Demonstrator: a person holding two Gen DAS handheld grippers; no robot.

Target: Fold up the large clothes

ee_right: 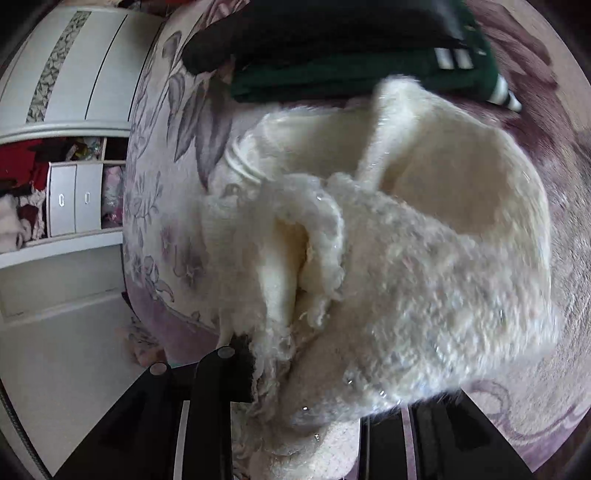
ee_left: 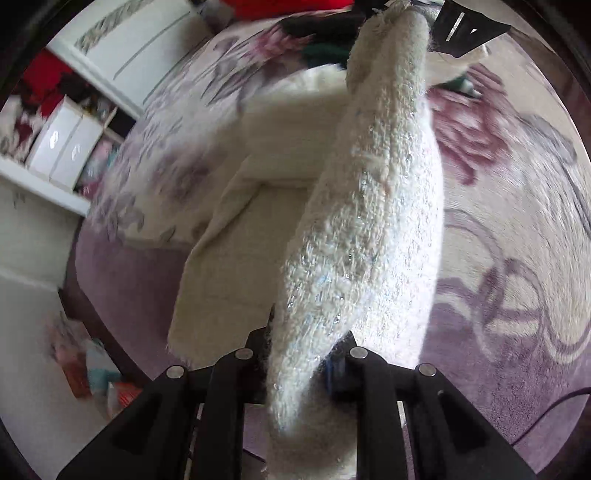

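Observation:
A fluffy white sweater with glittery threads (ee_left: 373, 221) hangs stretched between both grippers over a floral bed cover. My left gripper (ee_left: 306, 365) is shut on one end of it; the fabric runs up and away to the right gripper (ee_left: 461, 29) at the top of the left wrist view. The rest of the sweater (ee_left: 258, 206) lies flat on the bed below. In the right wrist view my right gripper (ee_right: 314, 398) is shut on a bunched part of the sweater (ee_right: 406, 258), which hides the fingertips.
Folded black and green clothes (ee_right: 332, 55) lie on the bed beyond the sweater. A white wardrobe with shelves and drawers (ee_right: 66, 192) stands to the left. The bed edge (ee_left: 110, 280) drops to the floor at the left, with some items on the floor (ee_left: 92, 369).

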